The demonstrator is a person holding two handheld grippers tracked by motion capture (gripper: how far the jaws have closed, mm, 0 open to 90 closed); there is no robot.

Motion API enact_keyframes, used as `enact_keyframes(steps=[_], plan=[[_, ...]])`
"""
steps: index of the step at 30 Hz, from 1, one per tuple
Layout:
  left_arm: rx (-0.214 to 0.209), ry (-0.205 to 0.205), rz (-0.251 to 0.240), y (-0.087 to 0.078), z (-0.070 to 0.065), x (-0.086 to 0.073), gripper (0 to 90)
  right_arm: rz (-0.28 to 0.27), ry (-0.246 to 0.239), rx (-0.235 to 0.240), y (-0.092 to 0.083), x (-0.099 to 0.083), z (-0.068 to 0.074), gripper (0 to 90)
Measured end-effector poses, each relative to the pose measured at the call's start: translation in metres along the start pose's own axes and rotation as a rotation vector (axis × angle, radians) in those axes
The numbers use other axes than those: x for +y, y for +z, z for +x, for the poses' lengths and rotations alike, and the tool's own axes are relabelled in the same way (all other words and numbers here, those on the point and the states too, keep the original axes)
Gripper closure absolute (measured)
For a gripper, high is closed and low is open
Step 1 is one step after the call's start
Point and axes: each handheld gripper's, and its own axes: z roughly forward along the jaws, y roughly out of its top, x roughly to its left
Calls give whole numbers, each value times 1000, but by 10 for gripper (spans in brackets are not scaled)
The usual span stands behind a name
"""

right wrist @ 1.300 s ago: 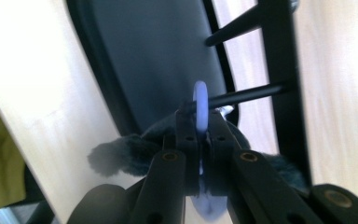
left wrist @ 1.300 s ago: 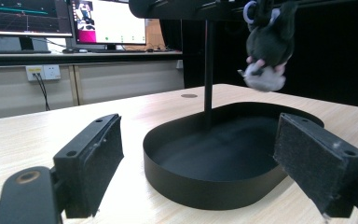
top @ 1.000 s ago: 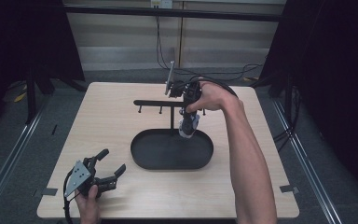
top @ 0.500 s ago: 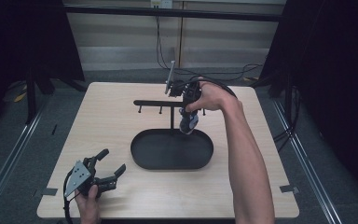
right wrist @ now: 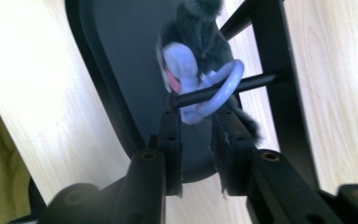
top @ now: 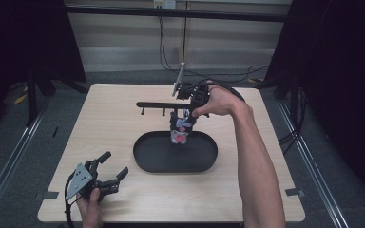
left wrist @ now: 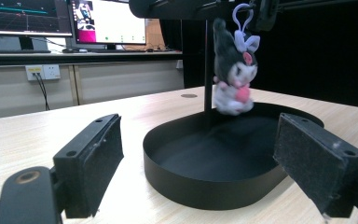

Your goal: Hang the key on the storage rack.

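Observation:
A small grey-and-white plush keychain [top: 179,132] [left wrist: 233,79] hangs over the black oval tray [top: 142,159]. Its lavender ring [right wrist: 223,86] is looped over a thin black peg [right wrist: 251,81] of the black rack [top: 157,104]. My right gripper [top: 183,118] [right wrist: 196,119] points down at the ring from above. Its jaws have just been opening and stand slightly apart, with the near end of the ring between them and not pinched. My left gripper [top: 115,164] [left wrist: 200,154] rests at the table's front left, open and holding nothing.
The rack's upright post [left wrist: 208,70] rises at the tray's far edge. Cables [top: 171,52] run over the floor behind the table. Bare wood lies between the left gripper and the tray rim [left wrist: 205,186]. Monitors [left wrist: 107,21] stand on a desk beyond the table.
The plush has shifted a little to the left under the rack bar, along with the right gripper. The left gripper has stayed where it was.

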Motion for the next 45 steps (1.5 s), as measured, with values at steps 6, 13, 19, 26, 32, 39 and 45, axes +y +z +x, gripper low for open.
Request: enact_keyframes(steps=[6, 13, 19, 26, 32, 39, 45], plan=[[-1, -13, -6, 0, -1, 0, 152, -9, 24, 21, -1, -8, 5, 646], [-1, -11, 0, 0, -1, 0, 152, -59, 46, 18, -1, -16, 13, 547], [-2, -5, -1, 0, 0, 0, 152, -106, 67, 18, -3, -25, 21, 469], [-2, -5, 0, 0, 0, 0, 152, -191, 100, 31, -7, -35, 33, 392], [-2, -5, 0, 0, 0, 0, 153, -255, 106, 36, -8, -44, 43, 371], [-2, -5, -1, 0, 0, 0, 153, -332, 107, 52, -1, -57, 51, 373], [-2, -5, 0, 0, 0, 0, 153, -393, 110, 42, 5, -66, 59, 353]])
